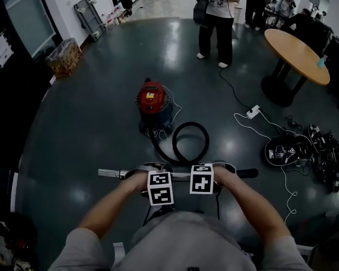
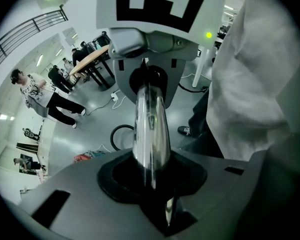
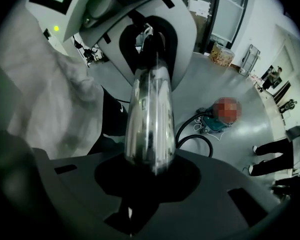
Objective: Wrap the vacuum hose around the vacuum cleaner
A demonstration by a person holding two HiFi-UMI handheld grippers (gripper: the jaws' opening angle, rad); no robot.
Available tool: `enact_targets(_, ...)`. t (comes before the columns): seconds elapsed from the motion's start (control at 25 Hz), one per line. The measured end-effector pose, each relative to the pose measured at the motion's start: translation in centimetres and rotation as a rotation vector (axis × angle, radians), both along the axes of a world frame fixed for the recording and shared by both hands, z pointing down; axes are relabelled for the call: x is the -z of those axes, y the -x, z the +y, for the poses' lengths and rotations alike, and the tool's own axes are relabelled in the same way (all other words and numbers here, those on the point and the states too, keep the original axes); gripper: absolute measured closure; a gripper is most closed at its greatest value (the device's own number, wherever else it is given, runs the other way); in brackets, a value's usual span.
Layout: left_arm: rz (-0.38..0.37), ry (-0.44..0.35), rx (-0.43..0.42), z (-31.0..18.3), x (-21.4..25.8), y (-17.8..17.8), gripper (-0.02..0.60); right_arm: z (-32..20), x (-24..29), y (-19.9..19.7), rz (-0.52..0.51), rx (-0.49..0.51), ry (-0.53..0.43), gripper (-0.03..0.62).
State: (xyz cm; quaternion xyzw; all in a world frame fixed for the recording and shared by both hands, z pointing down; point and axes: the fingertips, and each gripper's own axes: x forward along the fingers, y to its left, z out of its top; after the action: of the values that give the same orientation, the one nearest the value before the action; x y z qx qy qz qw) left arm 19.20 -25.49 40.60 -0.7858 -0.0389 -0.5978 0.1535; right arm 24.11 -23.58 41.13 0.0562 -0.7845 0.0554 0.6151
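A red canister vacuum cleaner (image 1: 152, 101) stands on the dark floor ahead of me. Its black hose (image 1: 206, 143) lies in a loop in front of it and leads to a chrome wand (image 1: 110, 173). I hold the wand level, crosswise in front of my body. My left gripper (image 1: 153, 173) is shut on the wand (image 2: 149, 129) left of its middle. My right gripper (image 1: 206, 171) is shut on the wand (image 3: 150, 114) close beside it. In each gripper view the tube runs out of the jaws' dark recess toward the other gripper. The hose loop (image 3: 200, 141) shows on the floor below.
A person (image 1: 217, 16) stands beyond the vacuum, with others further back. At the right are a round wooden table (image 1: 296, 47), a white power strip (image 1: 253, 112) with trailing cables, and a heap of black gear (image 1: 305, 148). A box (image 1: 64, 55) sits at the far left.
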Motion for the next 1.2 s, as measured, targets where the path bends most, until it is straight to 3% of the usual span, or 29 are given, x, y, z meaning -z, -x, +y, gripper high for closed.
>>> enact_targets(0.08, 0.011, 0.008, -0.003, -1.2, -0.7, 0.2, 0.451, -1.2, 0.1, -0.2, -0.029, -0.042, -0.006, 0.499)
enact_targets(0.16, 0.023, 0.030, 0.011, -2.2, -1.4, 0.7, 0.449, -2.7, 0.9, -0.6, -0.071, -0.099, -0.018, 0.387)
enact_targets(0.28, 0.053, 0.073, 0.043, -3.7, -2.0, 1.3, 0.449, -5.4, 3.0, -1.7, -0.095, -0.175, -0.093, 0.340)
enact_targets(0.48, 0.092, 0.106, 0.084, -7.0, -2.8, 2.6, 0.448, -8.3, 7.0, -3.6, -0.041, -0.238, -0.311, 0.339)
enact_targets(0.56, 0.112, 0.117, 0.104, -8.0, -2.7, 3.1, 0.448, -8.2, 8.8, -3.8, -0.069, -0.289, -0.355, 0.339)
enact_targets(0.64, 0.139, 0.130, 0.132, -8.8, -2.9, 3.5, 0.448, -8.2, 9.6, -3.6, -0.156, -0.389, -0.361, 0.339)
enact_targets(0.8, 0.184, 0.160, 0.195, -10.7, -4.0, 3.8, 0.446, -9.5, 9.5, -3.6, -0.390, -0.730, -0.380, 0.339)
enact_targets(0.96, 0.214, 0.165, 0.252, -11.7, -4.7, 4.0, 0.445, -10.2, 8.8, -3.6, -0.633, -0.986, -0.325, 0.339)
enact_targets(1.08, 0.238, 0.167, 0.300, -11.9, -4.4, 3.6, 0.443, -11.1, 8.3, -3.6, -0.803, -1.123, -0.264, 0.339)
enact_targets(1.2, 0.251, 0.177, 0.352, -11.9, -4.3, 2.5, 0.443, -12.1, 7.4, -3.2, -0.909, -1.179, -0.172, 0.339)
